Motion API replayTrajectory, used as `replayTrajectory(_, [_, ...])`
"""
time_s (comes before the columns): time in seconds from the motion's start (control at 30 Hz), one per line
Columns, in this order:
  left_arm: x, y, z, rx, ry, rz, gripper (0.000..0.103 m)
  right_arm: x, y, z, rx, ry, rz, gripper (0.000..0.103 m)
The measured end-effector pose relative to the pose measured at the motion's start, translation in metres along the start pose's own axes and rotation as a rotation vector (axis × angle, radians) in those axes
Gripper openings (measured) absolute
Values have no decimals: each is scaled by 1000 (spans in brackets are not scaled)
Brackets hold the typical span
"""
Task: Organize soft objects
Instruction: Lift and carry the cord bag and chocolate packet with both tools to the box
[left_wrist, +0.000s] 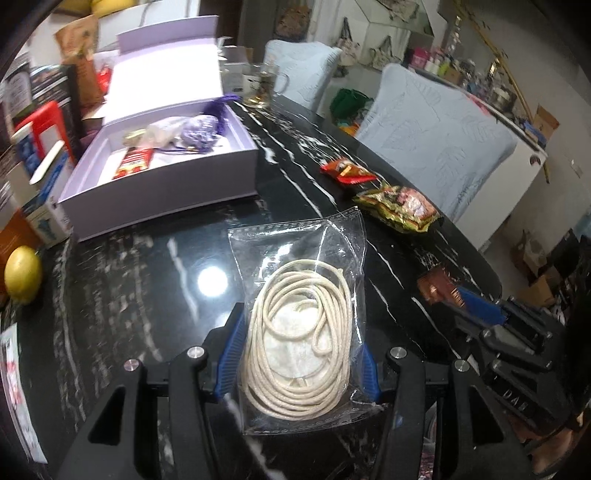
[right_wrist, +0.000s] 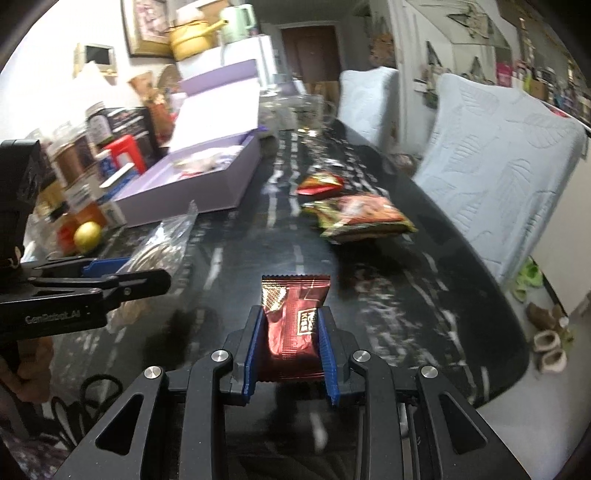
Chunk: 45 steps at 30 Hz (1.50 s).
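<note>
While both tools were loaded, I logged the lot as follows.

Item one: rope bag (left_wrist: 303, 325), a clear plastic pouch with coiled cream cord inside, pinched across its width in my left tool (left_wrist: 301, 354), off the bench (left_wrist: 147, 295). I judged it light, floppy and slick; a hold on the coil's bulk seemed safer than one on the film edge.

Item two: brown sachet (right_wrist: 291, 328), a crimped foil wrapper, clamped at its sides in my right tool (right_wrist: 290, 347), above the bench. I judged it light, crushable and slippery. A small gold label showed on it; I could not read it.

Item three: lilac box (left_wrist: 159, 195), lid up, at the bench's far left, already holding a purple pouch and a red packet.

Items four and five: red packet (left_wrist: 349, 171) and green snack bag (left_wrist: 400, 208), loose on the bench near the chairs.

Legible writing: "GenRobot.AI" on the left tool's body, seen from the right wrist.
</note>
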<state>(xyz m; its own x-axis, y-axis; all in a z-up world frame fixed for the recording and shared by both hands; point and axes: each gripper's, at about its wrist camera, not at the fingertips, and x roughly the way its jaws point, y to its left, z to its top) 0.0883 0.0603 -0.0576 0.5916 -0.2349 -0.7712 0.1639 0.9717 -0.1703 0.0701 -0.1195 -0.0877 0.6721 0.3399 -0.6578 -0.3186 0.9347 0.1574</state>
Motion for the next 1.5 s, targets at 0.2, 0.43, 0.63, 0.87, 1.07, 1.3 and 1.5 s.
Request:
replayTrajectory(0.2, [-25,19,-10,-55,-54,59,53,4,32,-1,-63,-6,105,28])
replayTrajectory(0.43, [-50,37,-14,-98,-100,118,53,7,67,8,-145,-17,230,28])
replayTrajectory(0.63, [-72,47,-8,-98,-156,147,53,4,95,24,-219,-56,303,28])
replayTrajectory(0.87, [-89,60,10,-102,-225,162,53,1,120,52,-278,-114,365,28])
replayTrajectory(1.07, [-99,70,34,-100,-291,167,53,1,131,78,-308,-152,396,28])
replayTrajectory(1.3, [-103,81,67,-89,-360,188,53,-2,135,112,-338,-228,394,28])
replayTrajectory(1.5, [-98,92,99,-85,-408,213,53,4,135,146,-349,-271,390,28])
